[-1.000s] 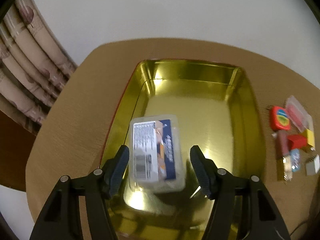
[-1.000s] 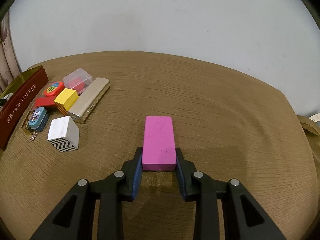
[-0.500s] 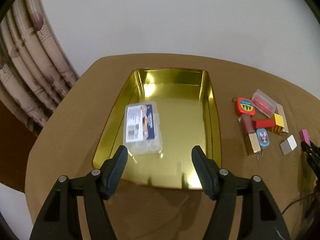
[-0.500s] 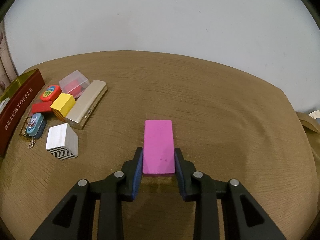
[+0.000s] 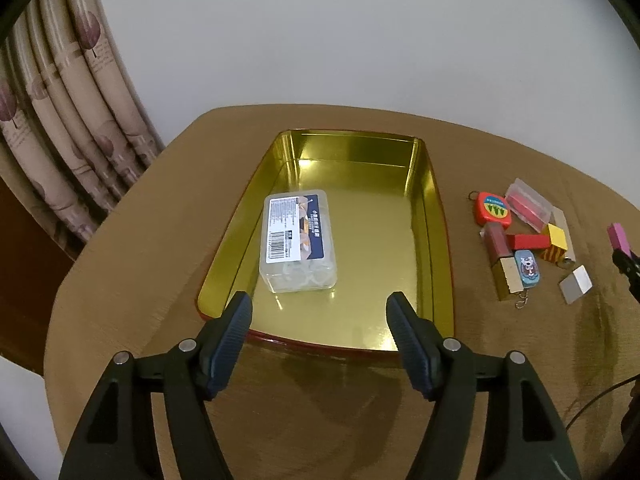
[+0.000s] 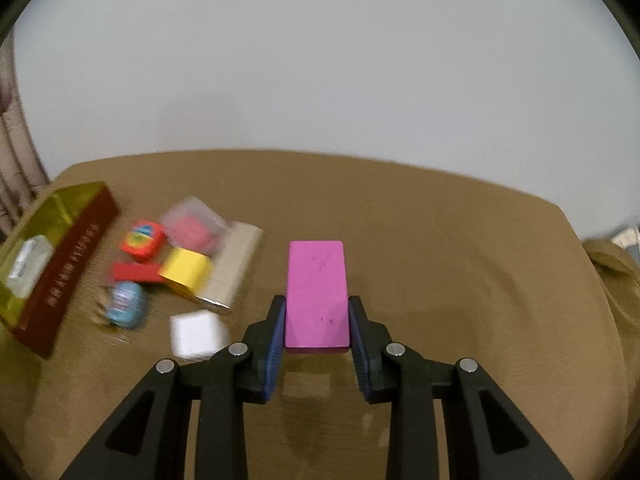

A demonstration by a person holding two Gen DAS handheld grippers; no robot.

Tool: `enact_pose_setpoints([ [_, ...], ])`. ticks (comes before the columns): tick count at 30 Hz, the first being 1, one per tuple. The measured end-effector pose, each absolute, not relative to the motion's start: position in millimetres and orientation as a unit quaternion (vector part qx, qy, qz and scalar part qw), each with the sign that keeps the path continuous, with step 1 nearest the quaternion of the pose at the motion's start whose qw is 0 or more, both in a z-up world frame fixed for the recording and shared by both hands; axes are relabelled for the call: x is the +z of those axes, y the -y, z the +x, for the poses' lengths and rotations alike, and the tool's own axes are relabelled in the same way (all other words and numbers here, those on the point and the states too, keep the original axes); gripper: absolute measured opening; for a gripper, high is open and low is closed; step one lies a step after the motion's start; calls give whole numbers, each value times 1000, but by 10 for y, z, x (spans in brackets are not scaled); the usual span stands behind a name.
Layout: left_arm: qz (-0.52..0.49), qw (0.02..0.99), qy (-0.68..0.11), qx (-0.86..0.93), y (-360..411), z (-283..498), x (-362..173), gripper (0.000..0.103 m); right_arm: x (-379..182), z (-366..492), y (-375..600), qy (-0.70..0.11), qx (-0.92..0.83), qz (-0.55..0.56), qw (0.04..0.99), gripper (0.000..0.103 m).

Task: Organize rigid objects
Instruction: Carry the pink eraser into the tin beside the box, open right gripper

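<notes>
The right gripper [image 6: 316, 330] is clamped on a flat pink rectangular block [image 6: 317, 292], its blue pads pressing both long sides near the block's near end, the block held clear above the brown cloth-covered table [image 6: 440, 264]. Ahead and to its left lies a blurred cluster: a white cube [image 6: 196, 334], a yellow cube [image 6: 186, 274], a red bar [image 6: 134, 272], a red tape measure [image 6: 142, 240], a clear plastic case with a red insert [image 6: 194, 226], a blue keychain tag [image 6: 126, 304] and a long silver box [image 6: 232, 272]. Further left stands the gold-lined rectangular tin with dark red sides [image 6: 68, 264].

The left gripper [image 5: 319, 322] has just been opening its jaws, which stand wide with nothing between them, above the tin's near rim [image 5: 340, 346]. Just beyond its left finger, inside the tin, lies a clear plastic box with a blue and white label [image 5: 296, 242]. A patterned curtain [image 5: 68, 128] hangs far to the left.
</notes>
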State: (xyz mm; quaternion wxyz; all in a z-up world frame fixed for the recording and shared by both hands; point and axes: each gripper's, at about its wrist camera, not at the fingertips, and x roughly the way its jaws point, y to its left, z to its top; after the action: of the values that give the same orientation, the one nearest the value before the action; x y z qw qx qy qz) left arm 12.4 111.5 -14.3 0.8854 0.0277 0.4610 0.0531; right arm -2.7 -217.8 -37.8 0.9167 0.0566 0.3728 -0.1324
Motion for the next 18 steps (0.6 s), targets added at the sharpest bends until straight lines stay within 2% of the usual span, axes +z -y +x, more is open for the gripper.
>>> enact_pose_setpoints([
  [4, 0, 889, -456, 51, -1182, 98, -100, 75, -278, 49, 1842, -368, -100, 44, 924, 30],
  [18, 9, 892, -447, 63, -1262, 139, -87, 76, -81, 345, 706, -367, 5, 9, 930, 30],
])
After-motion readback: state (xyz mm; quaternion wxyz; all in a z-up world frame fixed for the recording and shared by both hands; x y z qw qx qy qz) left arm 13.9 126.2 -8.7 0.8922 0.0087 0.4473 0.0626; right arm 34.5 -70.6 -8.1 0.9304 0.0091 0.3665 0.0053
